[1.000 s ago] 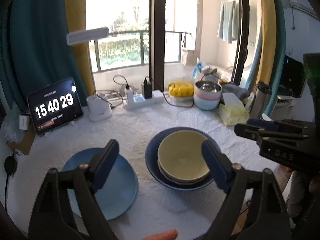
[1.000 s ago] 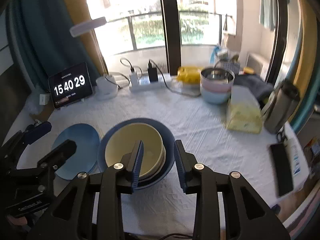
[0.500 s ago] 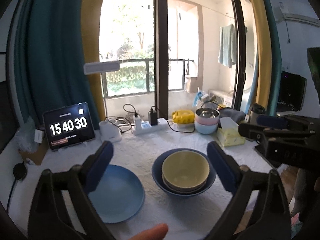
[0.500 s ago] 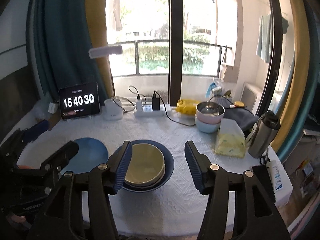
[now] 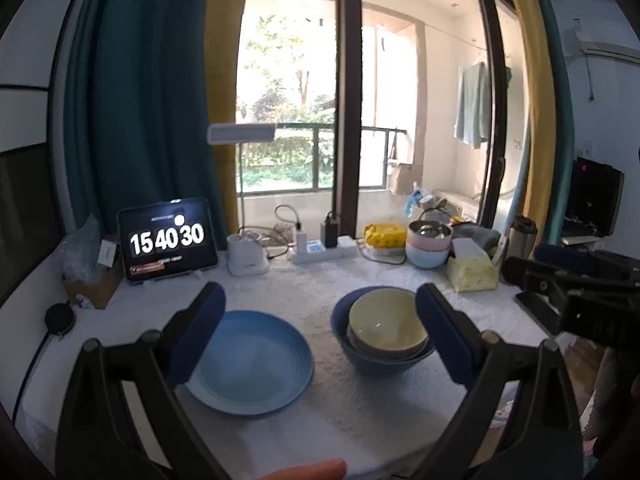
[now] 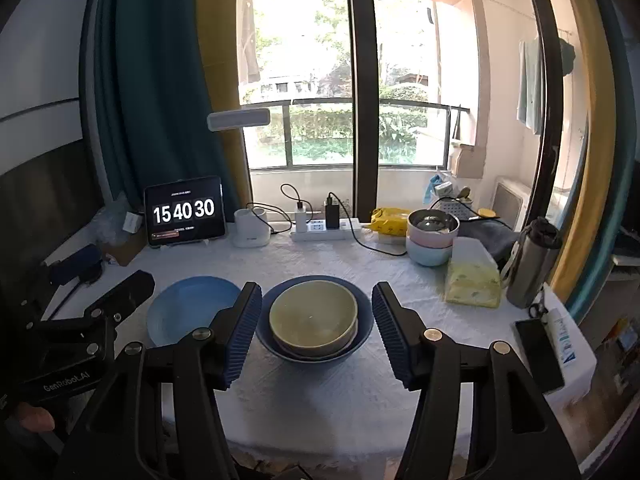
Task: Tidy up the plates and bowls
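Two claws hover empty: left claw (image 5: pixel 318 320) wide apart, right claw (image 6: pixel 316 320) opening. Only the right view shows the phone (image 6: pixel 538 354) beside the flask (image 6: pixel 530 264).

On a white-clothed table (image 5: pixel 320 292), a flat light-blue plate (image 5: pixel 252 364) sits beside a dark-blue bowl (image 5: pixel 376 360) holding nested pale-yellow bowls (image 5: pixel 384 322), framed by the wide-open left gripper (image 5: pixel 318 326).
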{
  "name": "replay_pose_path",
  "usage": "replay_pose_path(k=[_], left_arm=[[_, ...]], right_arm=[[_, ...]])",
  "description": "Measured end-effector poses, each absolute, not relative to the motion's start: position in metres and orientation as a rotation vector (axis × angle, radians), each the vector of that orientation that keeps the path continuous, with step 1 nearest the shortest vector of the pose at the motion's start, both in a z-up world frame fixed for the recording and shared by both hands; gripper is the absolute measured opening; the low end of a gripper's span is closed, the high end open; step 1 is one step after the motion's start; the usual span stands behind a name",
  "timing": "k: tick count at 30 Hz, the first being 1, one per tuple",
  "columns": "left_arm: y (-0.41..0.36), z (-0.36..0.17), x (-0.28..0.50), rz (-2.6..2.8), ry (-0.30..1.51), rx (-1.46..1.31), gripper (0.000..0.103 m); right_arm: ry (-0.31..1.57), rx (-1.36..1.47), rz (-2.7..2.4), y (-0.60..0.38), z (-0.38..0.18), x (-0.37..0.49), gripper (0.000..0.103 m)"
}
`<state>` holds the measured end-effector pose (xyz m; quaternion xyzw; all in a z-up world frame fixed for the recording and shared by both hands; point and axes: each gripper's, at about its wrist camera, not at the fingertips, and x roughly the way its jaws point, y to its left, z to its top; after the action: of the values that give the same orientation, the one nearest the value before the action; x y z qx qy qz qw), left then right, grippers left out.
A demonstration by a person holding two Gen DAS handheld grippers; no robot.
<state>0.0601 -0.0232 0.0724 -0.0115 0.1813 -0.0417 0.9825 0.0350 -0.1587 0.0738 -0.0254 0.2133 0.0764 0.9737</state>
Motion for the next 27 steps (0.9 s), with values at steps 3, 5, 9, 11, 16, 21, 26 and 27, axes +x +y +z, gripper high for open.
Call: replay_pose_path(k=[3, 5, 9, 11, 16, 21, 26, 27], left_arm=[[-0.018, 0.057, 0.069, -0.069, 0.411, -0.034, 0.097], [-0.016, 0.042, 0.082, -0.069, 0.457, -0.045, 0.097], [-0.017, 0.011, 0.111, -0.057, 0.526, -0.054, 0.097], [-0.018, -0.006, 0.13, -0.055, 0.583, -0.056, 0.097], [-0.022, -0.032, 0.164, -0.06, 0.664, -0.073, 0.097], [-0.034, -0.044, 0.192, -0.06, 0.7, -0.046, 0.096], [-0.043, -0.052, 0.217, -0.058, 0.739, 0.003, 0.094], [-0.044, -0.054, 0.222, -0.058, 0.749, 0.015, 0.089]], right_arm=[[0.454, -0.038, 0.162, -0.159, 0.062, 0.041, 0.06], [0.49, -0.029, 0.169, -0.159, 0.051, 0.052, 0.06], [0.565, -0.02, 0.156, -0.163, 0.023, 0.081, 0.06], [0.599, -0.014, 0.14, -0.17, 0.009, 0.096, 0.06], [0.661, 0.01, 0.099, -0.193, -0.016, 0.131, 0.06], [0.712, 0.046, 0.073, -0.219, -0.033, 0.16, 0.06], [0.764, 0.086, 0.087, -0.233, -0.049, 0.188, 0.06], [0.774, 0.096, 0.096, -0.234, -0.052, 0.194, 0.06]])
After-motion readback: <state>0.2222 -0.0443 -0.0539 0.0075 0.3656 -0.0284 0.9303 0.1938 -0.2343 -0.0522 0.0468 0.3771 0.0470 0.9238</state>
